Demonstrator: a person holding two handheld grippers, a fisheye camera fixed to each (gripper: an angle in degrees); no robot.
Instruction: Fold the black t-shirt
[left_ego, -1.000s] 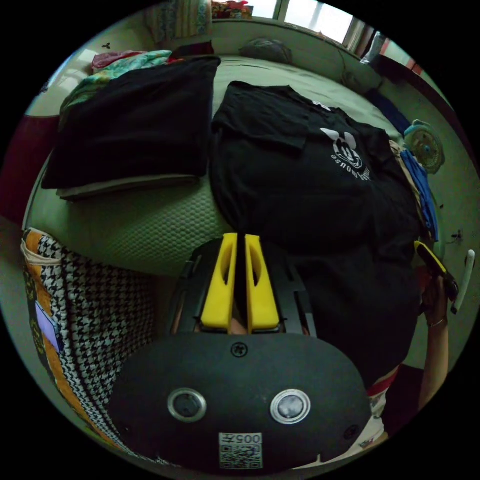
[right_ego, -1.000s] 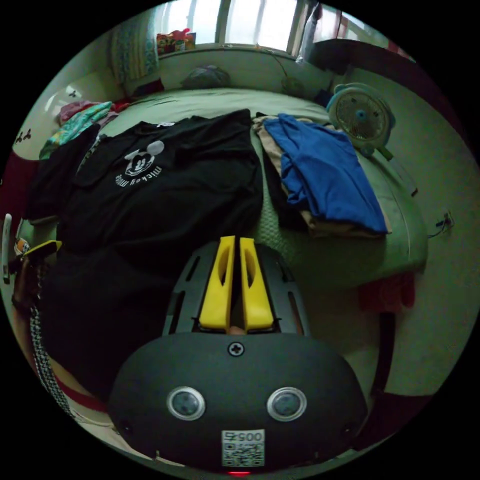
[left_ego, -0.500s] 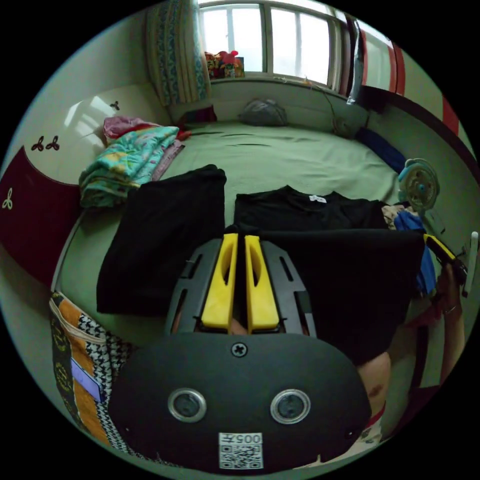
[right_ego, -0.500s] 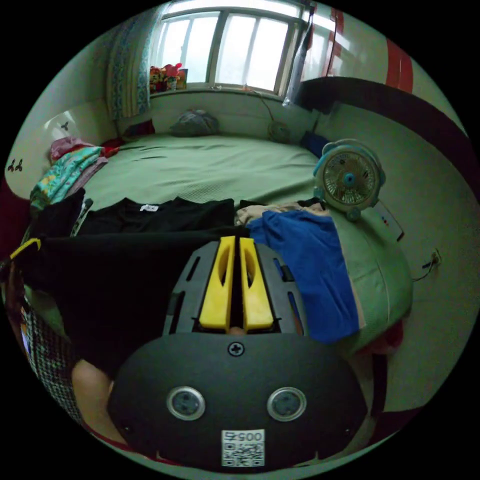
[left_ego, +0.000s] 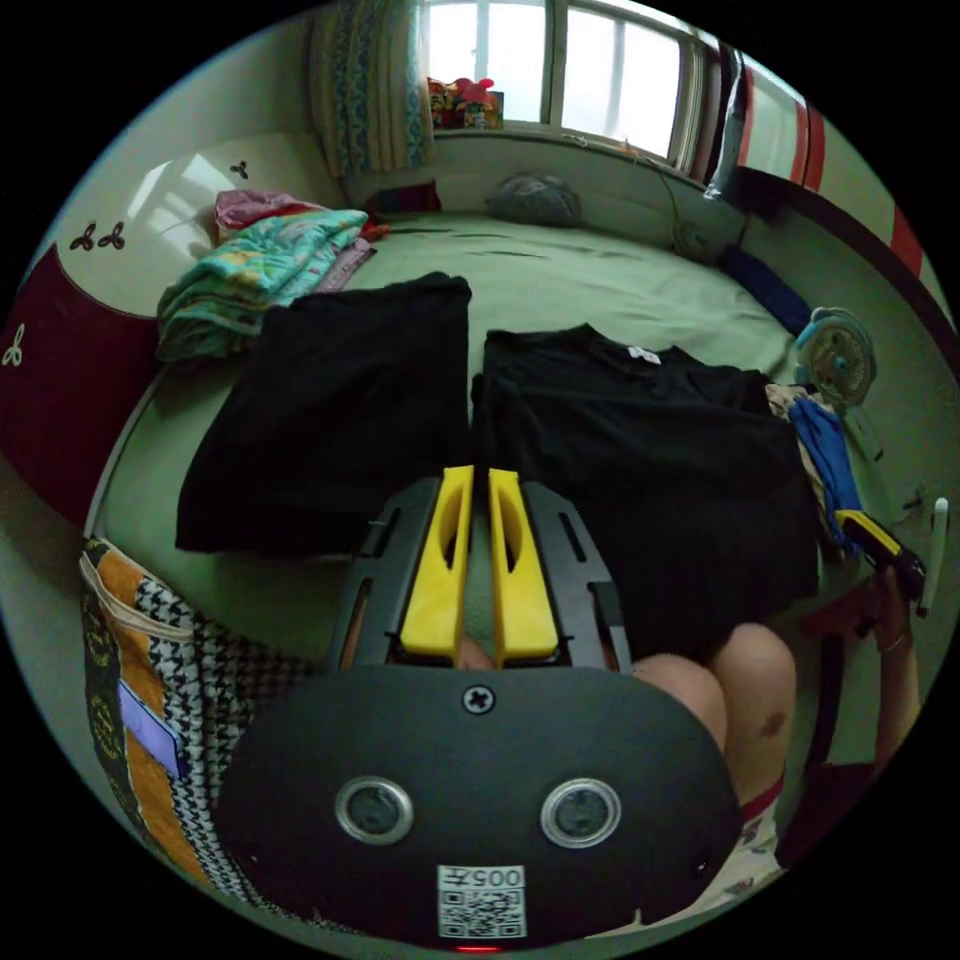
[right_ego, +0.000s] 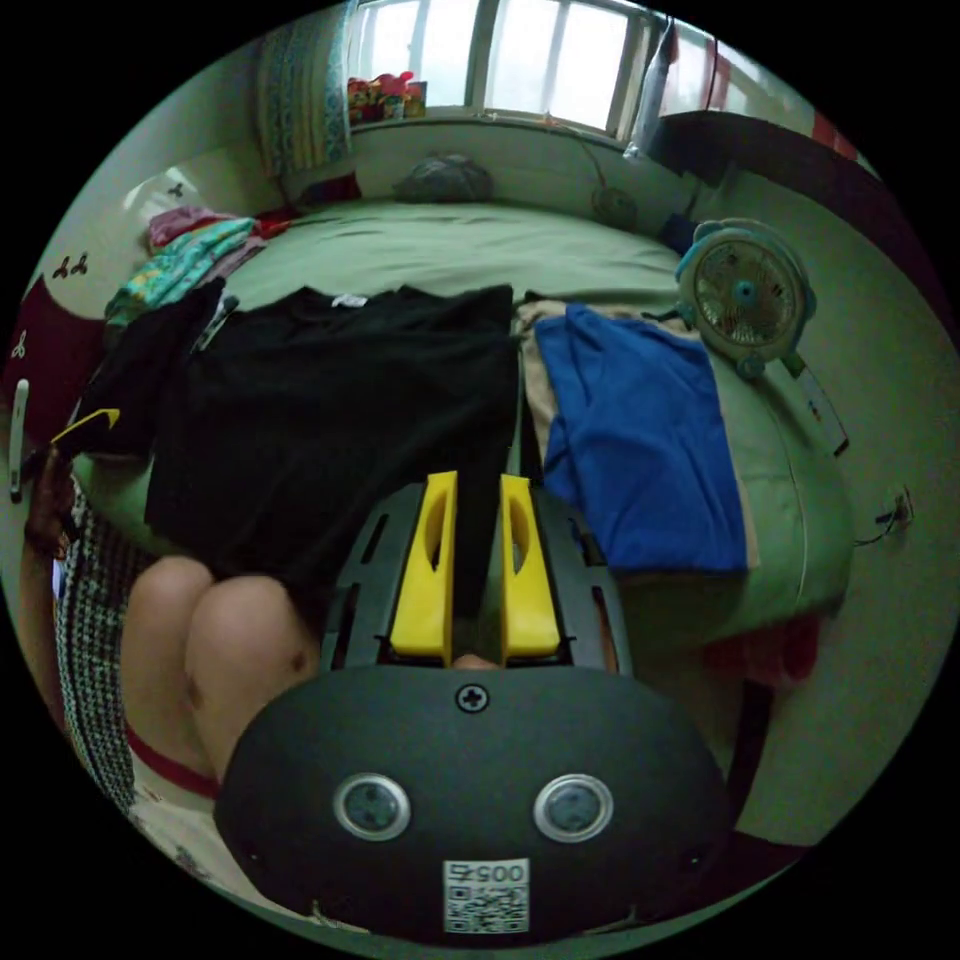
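Hem now down on black t-shirt (left_ego: 640, 450), both claws (left_ego: 478, 480) (right_ego: 472, 490) off

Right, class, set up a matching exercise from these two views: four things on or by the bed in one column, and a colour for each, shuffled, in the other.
Things:
1. t-shirt laid out in the middle of the bed
2. garment beside it on the fan's side
3. small fan
4. fingers of the right gripper

Colours:
A. yellow
B. pale teal
C. black
D. blue

Pairs: 1-C, 2-D, 3-B, 4-A
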